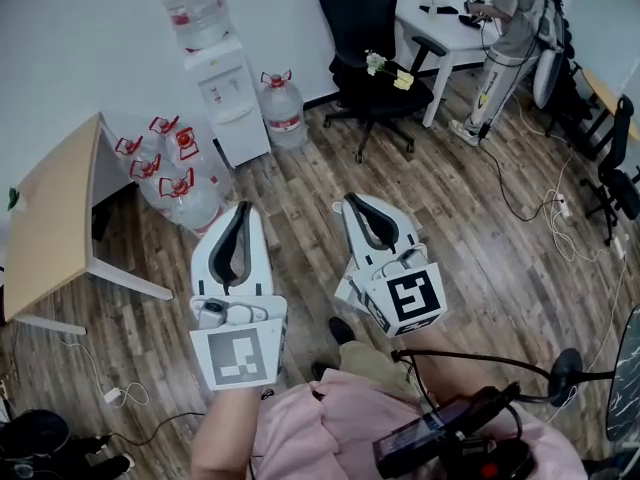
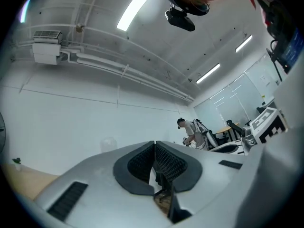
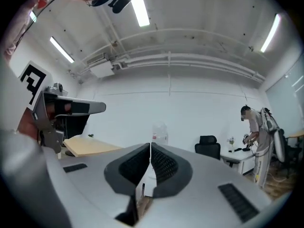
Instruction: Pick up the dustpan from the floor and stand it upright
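No dustpan shows in any view. In the head view my left gripper (image 1: pixel 243 209) and my right gripper (image 1: pixel 352 200) are held side by side at about waist height over the wooden floor (image 1: pixel 300 198), both pointing forward. Each has its jaws pressed together with nothing between them. The left gripper view looks out level and upward over its shut gripper (image 2: pixel 155 144) toward a white wall and ceiling lights. Across the right gripper (image 3: pixel 150 145), also shut and empty, the right gripper view takes in the same room.
A water dispenser (image 1: pixel 228 98) and several water bottles (image 1: pixel 175 173) stand ahead on the left beside a wooden table (image 1: pixel 55 218). A black office chair (image 1: pixel 370 58), a white desk (image 1: pixel 450 23) and a standing person (image 1: pixel 505 38) are ahead right. Cables (image 1: pixel 560 208) cross the floor at right.
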Demonstrator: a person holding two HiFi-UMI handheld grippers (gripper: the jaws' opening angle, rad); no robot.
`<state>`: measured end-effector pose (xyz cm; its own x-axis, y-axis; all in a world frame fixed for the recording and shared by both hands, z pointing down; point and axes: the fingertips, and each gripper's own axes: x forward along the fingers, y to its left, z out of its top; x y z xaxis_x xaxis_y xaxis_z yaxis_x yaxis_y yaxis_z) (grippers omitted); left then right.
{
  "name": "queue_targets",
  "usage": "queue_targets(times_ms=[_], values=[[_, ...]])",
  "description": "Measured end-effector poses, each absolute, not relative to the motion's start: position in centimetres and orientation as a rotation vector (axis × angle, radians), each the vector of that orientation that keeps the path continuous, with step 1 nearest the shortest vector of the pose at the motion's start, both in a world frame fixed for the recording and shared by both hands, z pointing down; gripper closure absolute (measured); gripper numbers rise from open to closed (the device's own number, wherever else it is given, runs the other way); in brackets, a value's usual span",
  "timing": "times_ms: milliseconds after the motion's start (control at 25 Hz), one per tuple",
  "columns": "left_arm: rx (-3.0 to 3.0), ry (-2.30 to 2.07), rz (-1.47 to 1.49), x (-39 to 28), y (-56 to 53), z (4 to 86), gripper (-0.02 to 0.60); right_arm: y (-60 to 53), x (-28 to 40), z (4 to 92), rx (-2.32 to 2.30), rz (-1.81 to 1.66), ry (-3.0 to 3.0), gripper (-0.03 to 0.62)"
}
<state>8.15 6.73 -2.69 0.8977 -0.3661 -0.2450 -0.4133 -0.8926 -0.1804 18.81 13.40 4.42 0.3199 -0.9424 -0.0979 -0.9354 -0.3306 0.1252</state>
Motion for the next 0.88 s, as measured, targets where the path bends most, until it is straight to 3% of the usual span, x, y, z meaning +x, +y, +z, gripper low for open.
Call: queue_targets(times_ms=[880], values=[[-2.829, 0.585, 0.322, 6.2, 8.1, -3.6, 0.566, 13.5, 15.5, 1.6, 2.471, -0.363, -1.798, 0.592]])
